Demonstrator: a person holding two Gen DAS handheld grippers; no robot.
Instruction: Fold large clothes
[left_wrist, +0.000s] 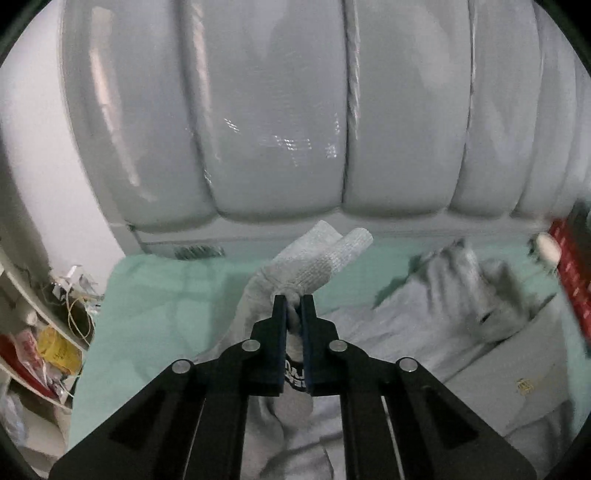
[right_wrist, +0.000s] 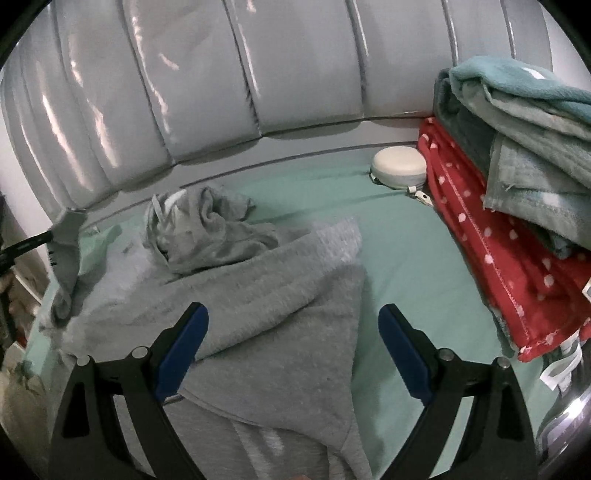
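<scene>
Clearly, the left gripper (left_wrist: 294, 301) has its blue-padded jaws pressed nearly together on a bunched fold of the grey hoodie (right_wrist: 280, 295), just behind the ribbed sleeve cuff (left_wrist: 325, 254), which sticks up and forward beyond the fingertips, lifted off the mint-green bedsheet (right_wrist: 413, 266). Below and behind that pinch the sleeve hangs down between the gripper's arms, and a dark printed patch of the garment shows just under the pads, too cropped to read. The right gripper (right_wrist: 293, 321) has its jaws spread wide and grasps nothing; a flattened grey panel of the hoodie lies directly beneath and between its fingers, its edge running close to the right finger. Ahead and to the left of that gripper the hood (right_wrist: 207, 225) sits in a crumpled heap with a pale drawstring showing. Ahead and to the right rests a white round zip case (right_wrist: 399, 164), touching a red polka-dot blanket (right_wrist: 517, 266) with folded teal towels (right_wrist: 524, 122) stacked on it. Beyond everything stands the padded grey headboard (right_wrist: 207, 81).
</scene>
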